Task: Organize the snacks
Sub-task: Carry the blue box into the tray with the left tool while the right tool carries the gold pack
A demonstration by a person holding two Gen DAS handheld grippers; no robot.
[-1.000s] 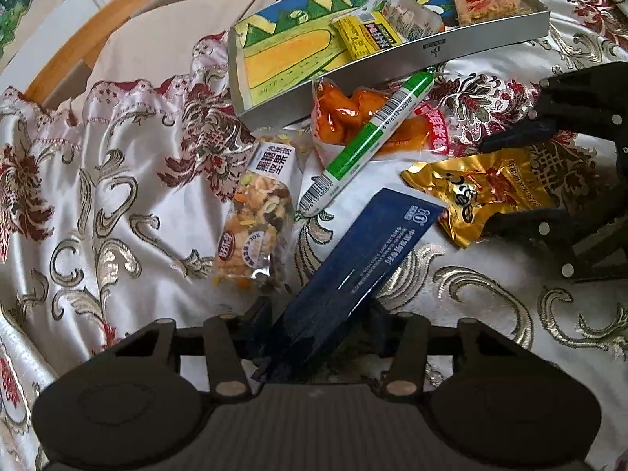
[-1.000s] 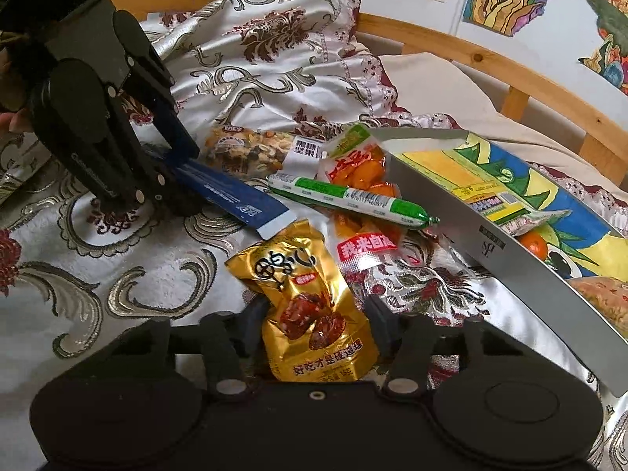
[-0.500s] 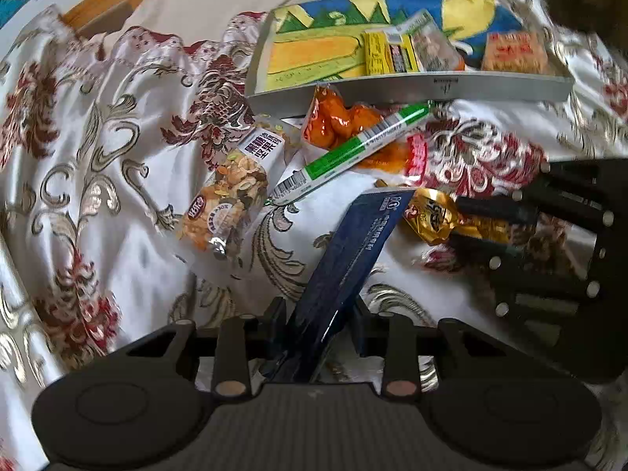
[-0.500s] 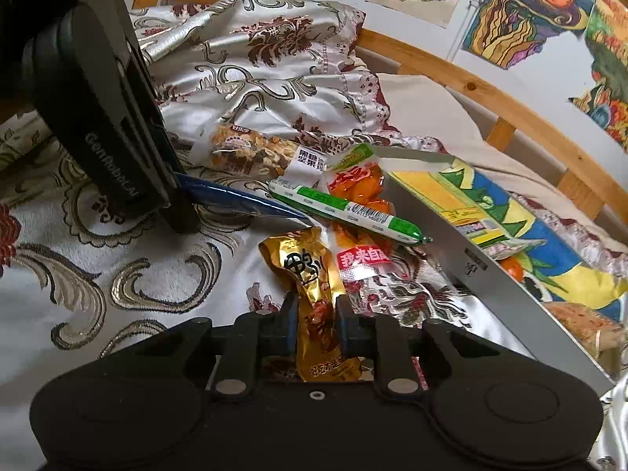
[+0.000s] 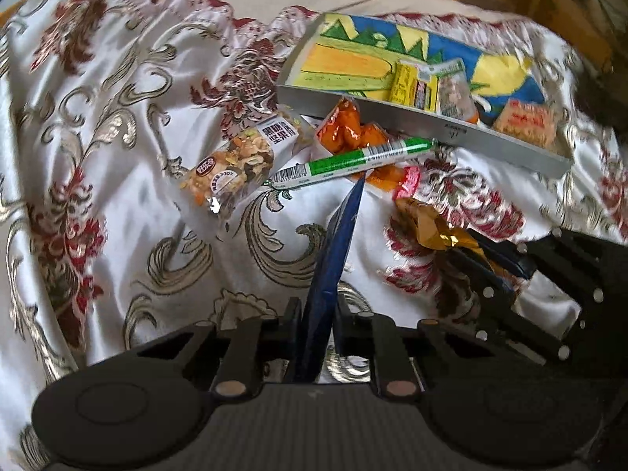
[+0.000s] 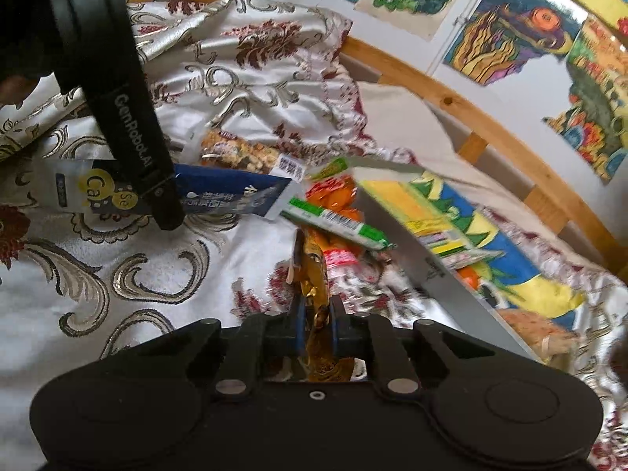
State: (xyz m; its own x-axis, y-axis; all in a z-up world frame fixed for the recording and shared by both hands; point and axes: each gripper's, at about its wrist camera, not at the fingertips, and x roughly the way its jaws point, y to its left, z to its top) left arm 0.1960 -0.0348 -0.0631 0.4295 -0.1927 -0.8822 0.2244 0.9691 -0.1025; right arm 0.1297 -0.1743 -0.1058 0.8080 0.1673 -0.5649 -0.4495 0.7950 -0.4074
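Snacks scattered on bed (image 5: 117,90). Left gripper (image 5: 316,314) fingers clenched on blue sachet (image 5: 333,251), edge-on, pointing to 12 o'clock. Right gripper (image 6: 316,318), closing, fingers pinch gold pouch (image 6: 314,274). Green stick (image 5: 349,161) lies across orange pack (image 5: 345,129); nut bag (image 5: 235,165) at 10 o'clock. Tray (image 5: 412,125) at 1 o'clock holds three packets.
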